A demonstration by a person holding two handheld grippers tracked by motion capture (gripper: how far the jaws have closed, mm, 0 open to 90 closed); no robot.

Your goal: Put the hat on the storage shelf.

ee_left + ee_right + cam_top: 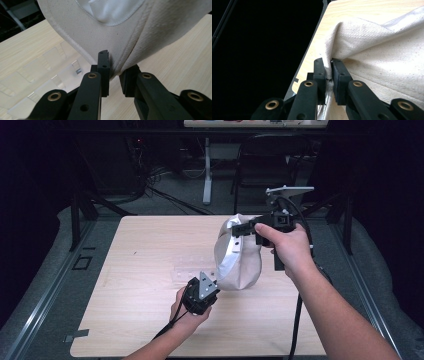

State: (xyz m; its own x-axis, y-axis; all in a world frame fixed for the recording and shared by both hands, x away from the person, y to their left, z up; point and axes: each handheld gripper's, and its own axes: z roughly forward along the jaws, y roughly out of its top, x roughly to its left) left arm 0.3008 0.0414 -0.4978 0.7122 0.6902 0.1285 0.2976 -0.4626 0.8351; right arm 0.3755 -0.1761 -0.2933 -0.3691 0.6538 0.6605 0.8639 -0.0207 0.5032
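Observation:
A cream canvas bag (240,262) with a shiny white lining hangs over the table, held up between both grippers. My right gripper (235,230) is shut on its upper rim, with the fabric pinched between the jaws (329,72). My left gripper (216,285) is lower and nearer, shut on a fold at the bag's bottom edge (115,72). The canvas (120,32) bulges above the left jaws and the white lining (112,12) shows at the top. In the right gripper view the canvas (382,55) spreads off to the right.
A clear plastic sleeve (192,267) lies flat on the light wooden table (150,245), just left of the bag, also seen as a clear plastic sleeve (50,72). Beyond the table's far edge stand a dark chair (265,160) and a white desk leg (207,170).

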